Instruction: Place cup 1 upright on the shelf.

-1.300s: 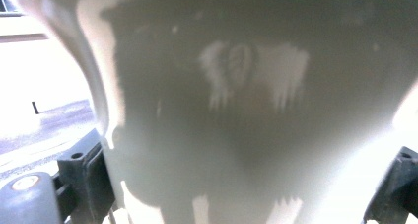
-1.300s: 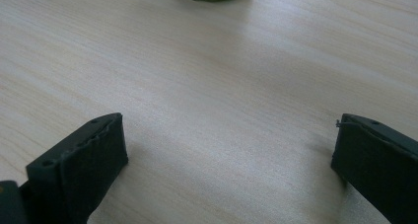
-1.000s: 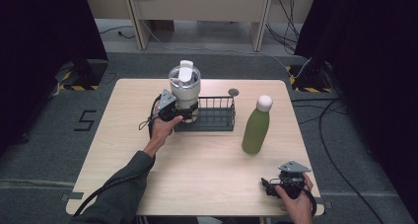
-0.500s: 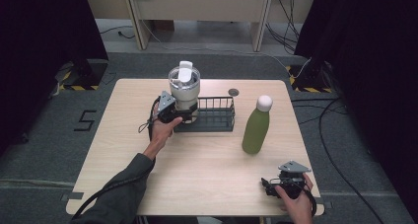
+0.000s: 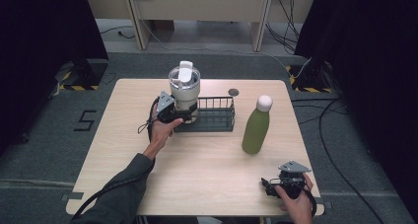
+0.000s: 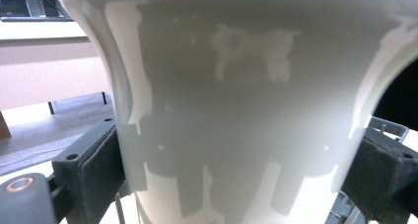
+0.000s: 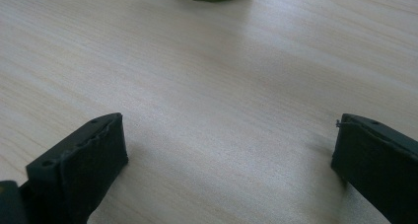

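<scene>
Pale wooden table [image 5: 207, 169], grey floor [image 5: 59, 135]

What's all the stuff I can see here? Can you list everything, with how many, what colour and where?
Tumbler: one, cream-white with a lid, standing at the left end of the wire basket, clamped between the left gripper's jaws.
Wire basket: one, dark grey, middle of the table toward the far edge.
Bottle: one, green with a white cap, upright to the right of the basket.
Small round disc: one, dark, near the table's far edge.
Table: one, light wood.
Cables: several, black, on the grey floor at right.
Left gripper: one, black, shut on the tumbler's lower body.
Right gripper: one, black, jaws wide apart, low at the table's near right corner.
</scene>
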`<state>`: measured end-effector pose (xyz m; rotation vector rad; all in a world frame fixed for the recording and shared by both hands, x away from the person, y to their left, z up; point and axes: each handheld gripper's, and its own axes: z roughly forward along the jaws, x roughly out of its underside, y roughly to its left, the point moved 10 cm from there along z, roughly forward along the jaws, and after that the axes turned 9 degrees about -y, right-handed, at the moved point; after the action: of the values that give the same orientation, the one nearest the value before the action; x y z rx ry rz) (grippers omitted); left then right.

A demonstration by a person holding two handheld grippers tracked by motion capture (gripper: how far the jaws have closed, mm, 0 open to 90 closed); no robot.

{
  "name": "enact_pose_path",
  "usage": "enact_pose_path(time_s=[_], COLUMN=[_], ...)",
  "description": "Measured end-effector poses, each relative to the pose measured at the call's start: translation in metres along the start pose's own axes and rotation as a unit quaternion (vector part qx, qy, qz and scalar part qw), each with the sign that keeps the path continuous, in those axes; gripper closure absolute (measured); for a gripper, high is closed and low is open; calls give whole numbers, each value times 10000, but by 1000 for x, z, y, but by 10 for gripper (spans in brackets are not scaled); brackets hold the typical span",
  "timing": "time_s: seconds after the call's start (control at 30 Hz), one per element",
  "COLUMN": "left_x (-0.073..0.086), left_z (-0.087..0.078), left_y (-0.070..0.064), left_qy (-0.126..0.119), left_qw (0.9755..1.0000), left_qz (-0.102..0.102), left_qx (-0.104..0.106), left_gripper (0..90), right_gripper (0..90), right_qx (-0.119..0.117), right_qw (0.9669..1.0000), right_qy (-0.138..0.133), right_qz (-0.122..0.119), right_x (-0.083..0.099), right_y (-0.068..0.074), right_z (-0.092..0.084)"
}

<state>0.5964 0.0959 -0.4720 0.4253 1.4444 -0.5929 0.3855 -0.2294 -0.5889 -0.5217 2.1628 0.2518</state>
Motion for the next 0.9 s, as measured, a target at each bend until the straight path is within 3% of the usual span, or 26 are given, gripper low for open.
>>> enact_pose_path(time_s=[0.3, 0.33, 0.47, 0.5, 0.57, 0.63, 0.67, 0.7, 0.9], left_x=[2, 3, 3, 2, 3, 2, 3, 2, 2], left_z=[-3, -5, -5, -4, -6, -6, -8, -7, -10], left_y=[1, 2, 2, 1, 2, 0, 2, 0, 0], left_qy=[17, 106, 110, 34, 118, 36, 139, 45, 108], left_qw=[9998, 9995, 9996, 9999, 9996, 9999, 9995, 9999, 9998], left_qz=[189, 304, 261, 166, 266, 164, 266, 145, 159], left_qx=[16, 24, 18, 2, 14, -5, 2, -14, -70], left_gripper=[86, 87, 88, 87, 88, 90, 91, 92, 95], right_gripper=[4, 4, 4, 4, 4, 4, 4, 4, 4], right_qx=[-1, -1, -1, -1, -1, -1, -1, -1, 1], right_qw=[10000, 10000, 10000, 10000, 10000, 10000, 10000, 10000, 10000], right_qy=[-2, -3, -2, -2, -2, -2, -2, -2, -5], right_qz=[-3, -4, -3, -3, -3, -2, -5, -3, -9], right_x=[0, 0, 0, 0, 0, 0, 0, 0, 0], right_y=[0, 0, 0, 0, 0, 0, 0, 0, 0], right_z=[0, 0, 0, 0, 0, 0, 0, 0, 0])
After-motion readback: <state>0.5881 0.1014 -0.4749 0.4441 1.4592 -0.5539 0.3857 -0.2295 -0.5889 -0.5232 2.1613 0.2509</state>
